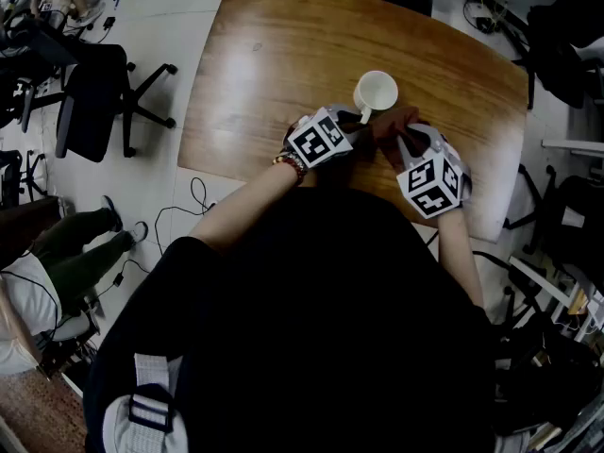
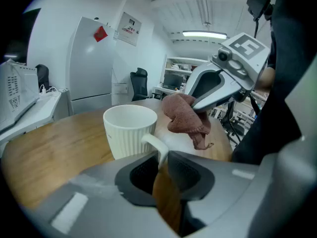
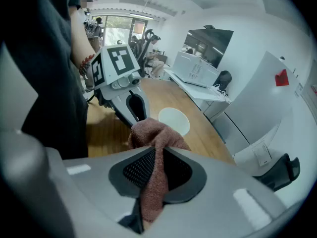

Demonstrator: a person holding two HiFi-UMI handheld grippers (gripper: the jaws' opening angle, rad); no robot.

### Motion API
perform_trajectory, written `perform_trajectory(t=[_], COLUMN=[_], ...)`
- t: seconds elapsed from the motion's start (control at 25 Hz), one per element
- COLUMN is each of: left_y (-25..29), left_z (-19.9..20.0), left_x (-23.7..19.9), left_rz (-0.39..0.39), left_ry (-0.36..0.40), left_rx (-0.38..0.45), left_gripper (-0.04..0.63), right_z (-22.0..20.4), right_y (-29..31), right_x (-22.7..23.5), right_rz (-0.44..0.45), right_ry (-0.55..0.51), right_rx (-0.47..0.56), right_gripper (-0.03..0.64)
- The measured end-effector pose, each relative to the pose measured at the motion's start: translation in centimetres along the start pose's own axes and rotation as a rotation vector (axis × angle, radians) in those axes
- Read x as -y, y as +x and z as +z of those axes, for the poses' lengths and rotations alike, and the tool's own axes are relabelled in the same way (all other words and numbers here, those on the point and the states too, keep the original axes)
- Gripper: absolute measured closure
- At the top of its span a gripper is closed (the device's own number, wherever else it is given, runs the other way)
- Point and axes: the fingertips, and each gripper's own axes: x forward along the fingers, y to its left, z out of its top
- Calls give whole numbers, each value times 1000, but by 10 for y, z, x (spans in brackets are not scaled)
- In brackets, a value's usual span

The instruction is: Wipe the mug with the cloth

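Observation:
A white ribbed mug (image 1: 376, 92) stands upright on the wooden table (image 1: 274, 64). My left gripper (image 1: 357, 124) is shut on its handle: in the left gripper view the handle (image 2: 156, 146) sits pinched between the jaws, with the mug (image 2: 130, 129) just beyond. My right gripper (image 1: 400, 138) is shut on a reddish-brown cloth (image 1: 396, 124). In the right gripper view the cloth (image 3: 154, 152) bunches out above the jaws, short of the mug (image 3: 174, 120). From the left gripper view the cloth (image 2: 184, 115) hangs just right of the mug, apart from it.
Black office chairs (image 1: 94, 97) and floor cables (image 1: 193, 201) lie left of the table. A seated person's legs (image 1: 80, 243) show at the lower left. More chairs (image 1: 562, 45) crowd the right side. A white cabinet (image 2: 91, 66) stands beyond the table's far edge.

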Motion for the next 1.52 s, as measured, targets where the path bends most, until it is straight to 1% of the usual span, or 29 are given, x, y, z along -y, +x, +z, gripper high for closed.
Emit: perform_trajectory(t=[0.12,0.28,0.4,0.52,0.64,0.8,0.92,1.08,1.16,1.24,1.32,1.44,1.52], left_y=[0,1,0,0,0,0,0,-1,-8,-17,-26,-36,-40], left_z=[2,1,2,2,1,3,4,2,-3,-6,-9,-13,-14], left_x=[-2,-1,-1,0,-1,-1,0,-1,-4,-10,-17,-27,-32], left_rz=[-3,-13,-18,-23,-25,-30,-32,-64,-84,-89,-79,-43,-17], left_ry=[10,18,12,14,12,13,19,10,3,-3,-30,-86,-96], left_rx=[0,-5,-4,-2,-1,1,2,21,31,42,53,73,84], left_gripper=[529,529,529,529,529,529,529,529,525,522,522,515,515], right_z=[14,21,19,12,4,-8,-15,-13,-12,-8,0,10,14], right_y=[7,29,45,57,69,86,94,80,69,59,50,40,39], right_x=[-6,-13,-15,-14,-15,-18,-19,-14,-12,-10,-6,-1,0], right_rz=[12,41,61,63,65,91,100,88,75,63,54,42,42], right_ry=[-25,-55,-68,-71,-57,-2,6,25,34,34,31,29,23], right_rx=[-17,-51,-67,-87,-100,-118,-128,-109,-97,-79,-54,-21,-14], right_gripper=[565,565,566,566,566,566,566,566,566,566,566,566,566])
